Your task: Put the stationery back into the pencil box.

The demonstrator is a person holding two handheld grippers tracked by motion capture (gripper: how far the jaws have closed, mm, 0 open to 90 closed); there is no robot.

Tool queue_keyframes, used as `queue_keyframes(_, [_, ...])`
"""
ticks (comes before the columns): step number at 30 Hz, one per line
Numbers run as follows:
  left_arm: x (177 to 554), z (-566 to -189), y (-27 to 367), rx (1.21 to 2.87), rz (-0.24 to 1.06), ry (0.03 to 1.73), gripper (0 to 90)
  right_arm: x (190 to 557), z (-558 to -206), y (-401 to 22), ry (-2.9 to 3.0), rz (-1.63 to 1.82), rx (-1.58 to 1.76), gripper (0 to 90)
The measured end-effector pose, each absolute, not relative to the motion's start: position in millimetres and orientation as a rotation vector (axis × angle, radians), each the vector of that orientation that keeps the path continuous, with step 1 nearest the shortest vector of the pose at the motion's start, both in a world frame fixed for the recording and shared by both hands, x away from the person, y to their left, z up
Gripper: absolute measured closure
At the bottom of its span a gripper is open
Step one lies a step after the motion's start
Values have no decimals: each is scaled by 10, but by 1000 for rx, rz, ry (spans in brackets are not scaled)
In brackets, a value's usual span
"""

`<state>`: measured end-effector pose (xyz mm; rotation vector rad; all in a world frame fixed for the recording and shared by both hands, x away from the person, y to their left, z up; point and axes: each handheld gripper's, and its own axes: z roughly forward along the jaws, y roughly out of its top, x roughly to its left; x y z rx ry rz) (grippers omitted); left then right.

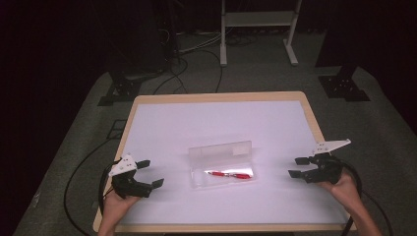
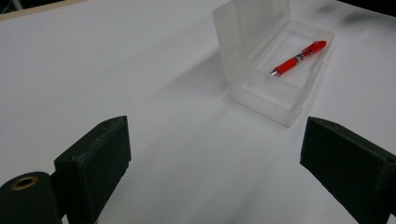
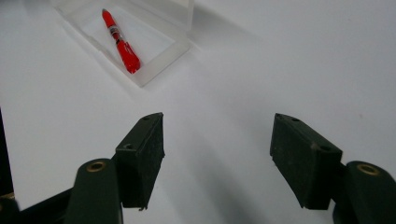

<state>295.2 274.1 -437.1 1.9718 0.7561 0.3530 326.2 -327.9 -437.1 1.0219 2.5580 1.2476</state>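
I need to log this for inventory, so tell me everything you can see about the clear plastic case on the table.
The clear, frosted plastic rectangular case lies open near the middle of the white table top. Its hinged lid stands up along the far long side. The shallow tray holds a red pen lying flat. Neither hand-held gripper touches it.

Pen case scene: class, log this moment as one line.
left gripper: open, empty | right gripper: open, empty | red pen: inside clear pen case, lid up
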Motion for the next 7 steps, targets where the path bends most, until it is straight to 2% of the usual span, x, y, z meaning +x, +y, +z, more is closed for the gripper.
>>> queue_keyframes(7, [2953, -4356, 2721, 1961, 349, 752, 74, 3021, -4574, -3287, 2458, 1261, 1079, 292])
